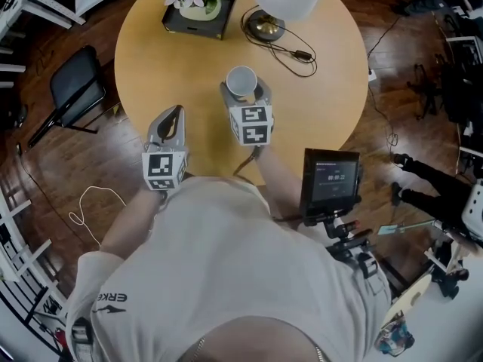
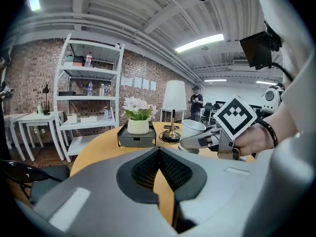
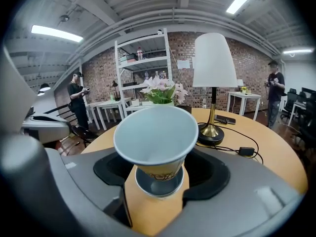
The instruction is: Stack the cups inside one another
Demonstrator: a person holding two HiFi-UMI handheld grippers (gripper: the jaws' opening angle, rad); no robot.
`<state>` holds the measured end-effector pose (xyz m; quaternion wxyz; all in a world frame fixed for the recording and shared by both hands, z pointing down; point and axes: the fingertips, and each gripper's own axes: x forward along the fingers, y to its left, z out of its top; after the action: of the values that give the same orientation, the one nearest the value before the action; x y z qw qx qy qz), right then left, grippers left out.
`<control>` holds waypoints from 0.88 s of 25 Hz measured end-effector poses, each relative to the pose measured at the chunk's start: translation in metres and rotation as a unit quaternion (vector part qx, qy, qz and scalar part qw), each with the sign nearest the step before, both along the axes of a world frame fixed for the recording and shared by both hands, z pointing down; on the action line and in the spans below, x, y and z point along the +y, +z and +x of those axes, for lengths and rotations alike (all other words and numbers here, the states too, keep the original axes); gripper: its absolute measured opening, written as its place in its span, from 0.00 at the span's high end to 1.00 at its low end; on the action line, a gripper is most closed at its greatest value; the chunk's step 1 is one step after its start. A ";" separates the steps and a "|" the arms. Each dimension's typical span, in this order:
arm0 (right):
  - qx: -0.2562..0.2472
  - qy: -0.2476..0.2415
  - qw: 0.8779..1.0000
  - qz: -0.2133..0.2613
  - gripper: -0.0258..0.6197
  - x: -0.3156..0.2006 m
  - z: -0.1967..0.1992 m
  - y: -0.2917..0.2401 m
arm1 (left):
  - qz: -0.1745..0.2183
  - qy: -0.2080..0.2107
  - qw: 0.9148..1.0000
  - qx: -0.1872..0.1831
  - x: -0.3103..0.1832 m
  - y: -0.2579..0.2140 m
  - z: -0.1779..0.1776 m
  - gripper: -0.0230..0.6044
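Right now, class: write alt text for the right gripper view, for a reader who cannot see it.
A white cup tilts toward the camera, nested in a second cup gripped between the right gripper's fingers. Behind, a lamp and flowers stand on a round table.

The only readable text is "ERKE", in dark letters above a small logo on the sleeve [image 1: 112,302] of the person's light shirt. The left marker cube [image 1: 164,170] and the right marker cube [image 1: 251,124] carry black-and-white square patterns, without letters or numbers. The screen [image 1: 330,176] beside the table shows light lines of text too small to read. Brown print on the paper cup [image 3: 155,137] and the sheets [image 2: 138,83] pinned to the brick wall cannot be made out.
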<state>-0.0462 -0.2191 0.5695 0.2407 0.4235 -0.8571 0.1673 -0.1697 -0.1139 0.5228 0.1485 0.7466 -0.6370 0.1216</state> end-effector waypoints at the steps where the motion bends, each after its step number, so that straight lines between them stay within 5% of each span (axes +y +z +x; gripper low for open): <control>1: 0.002 0.001 1.000 -0.001 0.45 0.001 0.000 0.001 | 0.000 0.001 1.000 0.000 0.000 0.000 0.000 0.96; 22: 0.022 -0.008 0.999 -0.028 0.37 0.009 -0.003 0.018 | -0.004 0.002 1.000 0.002 -0.001 0.000 -0.001 0.96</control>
<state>-0.0492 -0.2105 0.5877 0.2722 0.4136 -0.8500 0.1797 -0.1705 -0.1153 0.5224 0.1526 0.7477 -0.6345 0.1228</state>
